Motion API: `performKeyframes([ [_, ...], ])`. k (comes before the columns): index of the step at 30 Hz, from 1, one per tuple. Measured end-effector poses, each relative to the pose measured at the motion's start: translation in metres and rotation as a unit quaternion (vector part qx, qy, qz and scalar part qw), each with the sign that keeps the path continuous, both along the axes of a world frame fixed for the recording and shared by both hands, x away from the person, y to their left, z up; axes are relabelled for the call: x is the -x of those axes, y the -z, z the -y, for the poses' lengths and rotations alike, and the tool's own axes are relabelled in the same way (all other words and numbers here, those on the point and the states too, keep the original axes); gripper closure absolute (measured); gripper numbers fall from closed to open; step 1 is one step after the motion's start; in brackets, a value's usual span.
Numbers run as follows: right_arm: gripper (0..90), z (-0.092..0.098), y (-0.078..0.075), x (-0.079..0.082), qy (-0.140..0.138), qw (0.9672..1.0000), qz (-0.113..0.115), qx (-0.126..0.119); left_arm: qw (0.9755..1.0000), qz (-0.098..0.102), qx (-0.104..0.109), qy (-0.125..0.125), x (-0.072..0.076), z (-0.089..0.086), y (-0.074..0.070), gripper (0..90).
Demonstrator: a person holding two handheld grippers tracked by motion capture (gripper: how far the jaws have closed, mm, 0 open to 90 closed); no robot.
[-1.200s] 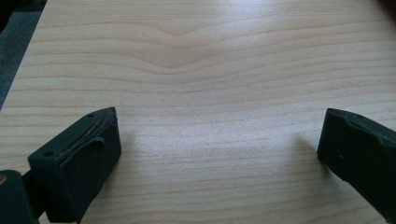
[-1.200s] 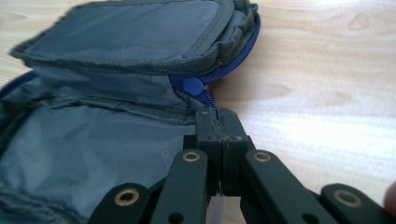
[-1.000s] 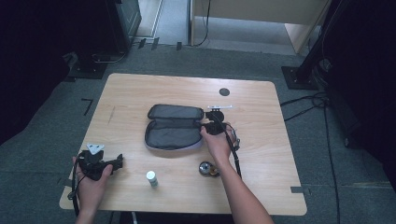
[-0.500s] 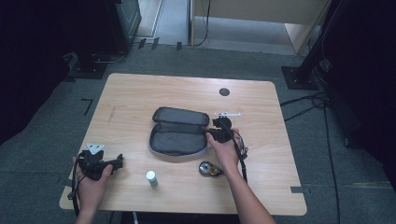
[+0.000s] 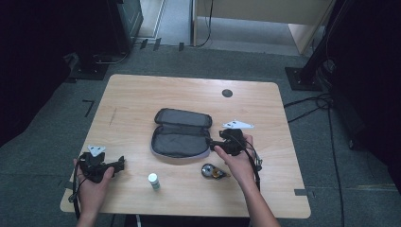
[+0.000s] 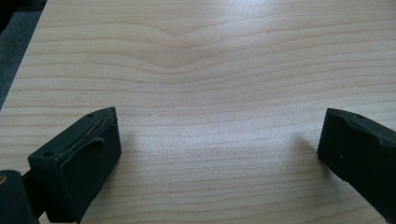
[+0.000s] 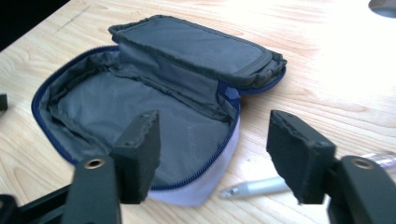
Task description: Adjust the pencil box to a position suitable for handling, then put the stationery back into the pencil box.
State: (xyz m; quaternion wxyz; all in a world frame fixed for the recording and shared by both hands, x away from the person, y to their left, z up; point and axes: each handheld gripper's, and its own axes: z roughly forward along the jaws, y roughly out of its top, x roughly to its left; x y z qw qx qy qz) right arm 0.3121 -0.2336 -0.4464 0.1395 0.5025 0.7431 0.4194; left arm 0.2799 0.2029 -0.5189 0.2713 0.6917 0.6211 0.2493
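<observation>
A grey zip pouch with a blue zip lies open at the table's middle, its lid folded back and its inside bare. My right gripper sits at the pouch's right end and points at it. Its jaws have just been opening and stand apart in front of the pouch's rim, with nothing pressed between them. At the front left, my left gripper rests in a hand, its jaws wide apart over bare wood.
A silver pen lies on the wood just beside the pouch, near my right gripper. A small white-capped tube and a round tape dispenser sit near the front edge. A black disc is set in the tabletop at the back.
My right gripper has drawn back from the pouch's far right end toward the person, and its jaws have gone from shut to apart. The pouch shifted slightly. The left hand stayed put.
</observation>
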Motion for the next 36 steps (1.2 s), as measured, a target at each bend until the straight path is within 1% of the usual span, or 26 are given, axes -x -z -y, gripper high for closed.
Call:
performKeyframes([
  [3,31.0,0.004,-0.002,0.010,-0.013,0.9999,0.005,-0.004,1.0000,0.000,0.000,0.000,0.000,0.000,0.000,0.0],
  [5,29.9,0.006,-0.003,0.016,-0.015,0.9999,0.007,0.000,1.0000,0.000,0.000,0.000,0.000,0.000,0.000,0.0],
  [8,24.3,0.008,-0.004,0.025,-0.020,0.9998,0.002,0.008,1.0000,0.001,0.001,0.000,0.000,0.000,0.000,0.0],
  [9,24.3,0.008,-0.004,0.025,-0.020,0.9998,0.002,0.008,1.0000,0.001,0.001,0.000,0.000,0.000,0.000,0.0],
  [10,19.8,0.010,-0.003,0.030,-0.026,0.9996,0.004,0.006,1.0000,0.001,0.001,-0.001,0.000,0.000,0.000,0.0],
  [12,15.2,0.012,-0.002,0.034,-0.031,0.9995,0.005,0.002,1.0000,0.001,0.001,-0.001,0.000,0.000,0.000,0.0],
  [14,13.9,0.013,-0.002,0.037,-0.032,0.9995,0.004,0.003,1.0000,0.001,0.001,-0.001,0.000,0.000,0.000,0.0],
  [15,12.2,0.015,0.001,0.042,-0.040,0.9992,0.007,-0.001,1.0000,0.001,0.001,-0.001,0.000,0.000,0.000,0.0],
  [17,9.5,0.016,0.003,0.049,-0.041,0.9988,0.027,0.007,1.0000,0.001,0.001,-0.001,0.000,0.000,0.000,0.0],
  [19,8.3,0.017,0.005,0.053,-0.046,0.9986,0.025,0.003,1.0000,0.001,0.001,-0.001,0.000,0.000,0.000,0.0],
  [22,7.9,0.018,0.008,0.057,-0.048,0.9986,0.022,0.003,1.0000,0.001,0.001,-0.001,0.000,0.000,0.000,0.0],
  [23,7.9,0.018,0.011,0.061,-0.047,0.9986,0.020,0.011,1.0000,0.001,0.001,-0.001,0.000,0.000,0.000,0.0],
  [26,8.1,0.018,0.014,0.065,-0.047,0.9986,0.020,0.016,1.0000,0.001,0.001,-0.001,0.000,0.000,0.000,0.0],
  [27,10.2,0.019,0.017,0.069,-0.044,0.9986,0.022,0.019,1.0000,0.001,0.001,-0.001,0.000,0.000,0.000,0.0],
  [28,10.2,0.019,0.017,0.069,-0.044,0.9986,0.022,0.019,1.0000,0.001,0.001,-0.001,0.000,0.000,0.000,0.0],
  [29,13.3,0.019,0.019,0.070,-0.046,0.9985,0.023,0.018,1.0000,0.001,0.001,0.000,0.000,0.000,0.000,0.0],
  [30,13.9,0.020,0.023,0.073,-0.047,0.9984,0.025,0.020,1.0000,0.001,0.001,-0.001,0.000,0.000,0.000,0.0],
  [32,13.9,0.021,0.026,0.075,-0.047,0.9984,0.025,0.021,1.0000,0.001,0.001,-0.001,0.000,0.000,0.000,0.0],
  [36,14.0,0.020,0.032,0.078,-0.061,0.9977,0.021,0.022,1.0000,0.001,0.001,-0.001,0.000,0.000,0.000,0.0],
])
